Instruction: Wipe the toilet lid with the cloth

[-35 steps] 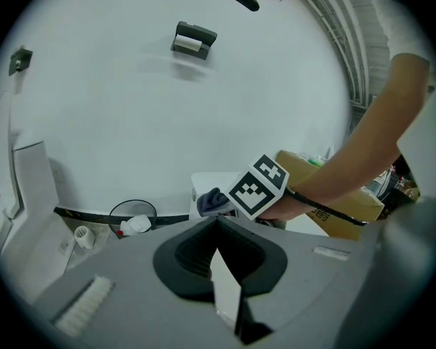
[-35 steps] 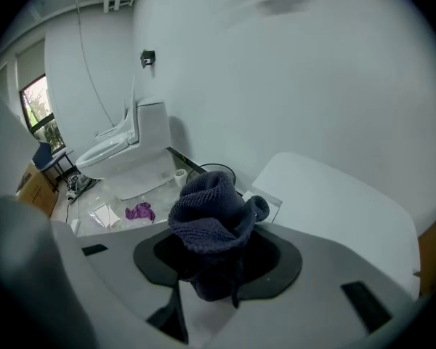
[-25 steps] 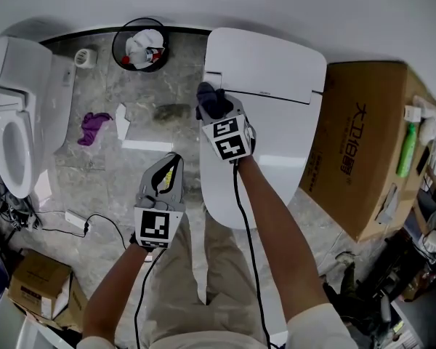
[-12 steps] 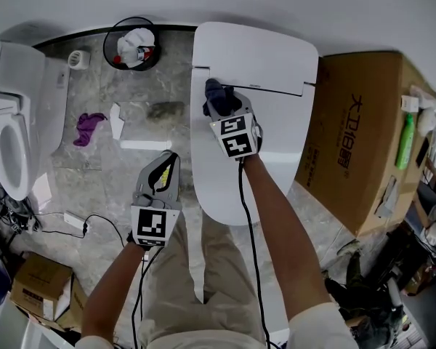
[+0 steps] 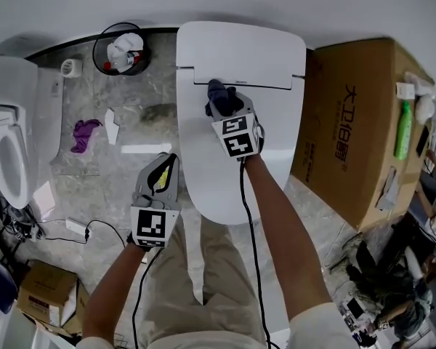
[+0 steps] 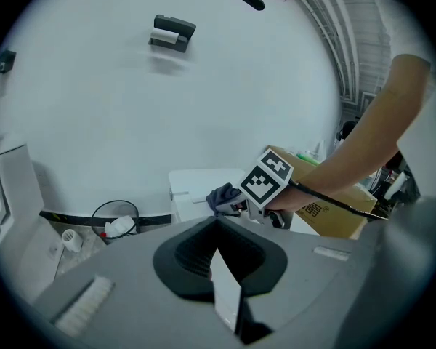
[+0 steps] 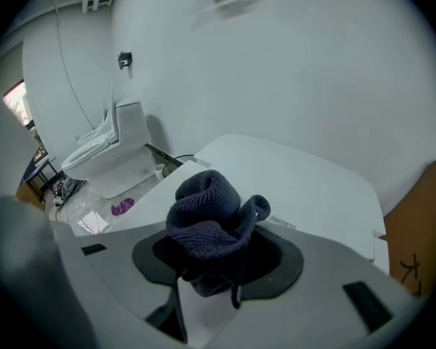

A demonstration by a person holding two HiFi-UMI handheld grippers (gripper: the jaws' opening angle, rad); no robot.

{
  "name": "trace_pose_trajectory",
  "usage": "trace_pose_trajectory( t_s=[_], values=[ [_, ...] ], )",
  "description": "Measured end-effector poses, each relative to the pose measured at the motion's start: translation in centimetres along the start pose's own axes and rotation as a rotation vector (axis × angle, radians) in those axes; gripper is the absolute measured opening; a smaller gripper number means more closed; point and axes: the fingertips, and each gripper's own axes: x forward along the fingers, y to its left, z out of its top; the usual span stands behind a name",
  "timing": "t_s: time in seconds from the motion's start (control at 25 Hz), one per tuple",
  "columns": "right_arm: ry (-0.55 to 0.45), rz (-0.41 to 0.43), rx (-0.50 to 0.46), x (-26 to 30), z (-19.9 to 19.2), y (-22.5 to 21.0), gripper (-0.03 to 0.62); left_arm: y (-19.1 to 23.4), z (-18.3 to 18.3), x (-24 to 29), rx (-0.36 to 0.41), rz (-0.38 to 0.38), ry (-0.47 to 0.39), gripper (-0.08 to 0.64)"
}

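Rightward from the lid's left edge, the right gripper (image 5: 221, 106) now sits near the hinge at the far end of the toilet lid (image 5: 203, 173), jaws clamped on the bunched dark cloth (image 7: 206, 213). It's soft, light, probably grippy; its gathered middle is the place to hold. The left gripper (image 5: 165, 167) hangs closed and empty.

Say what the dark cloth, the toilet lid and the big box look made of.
The cloth: knitted or terry fabric, matte, looped weave showing. The toilet lid: probably hard plastic, white, smooth, faint sheen. The box: likely cardboard, brown, matte, printed side.
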Motion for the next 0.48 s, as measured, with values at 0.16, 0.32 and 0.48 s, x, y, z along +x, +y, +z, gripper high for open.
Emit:
trace_pose_trajectory(
  t_s=[0.16,0.32,0.48],
  values=[
    [-0.003,-0.011,0.018,-0.4,-0.7,-0.8,0.183,-0.8,-0.3,0.3,0.011,-0.01,0.011,0.0],
    [0.003,-0.021,0.017,-0.9,-1.2,-1.7,0.184,-1.5,-0.1,0.6,0.014,-0.012,0.002,0.0],
    [0.007,-0.034,0.027,-1.3,-1.8,-2.7,0.183,-1.6,-0.1,0.9,0.015,-0.009,0.009,0.0]
  ],
)
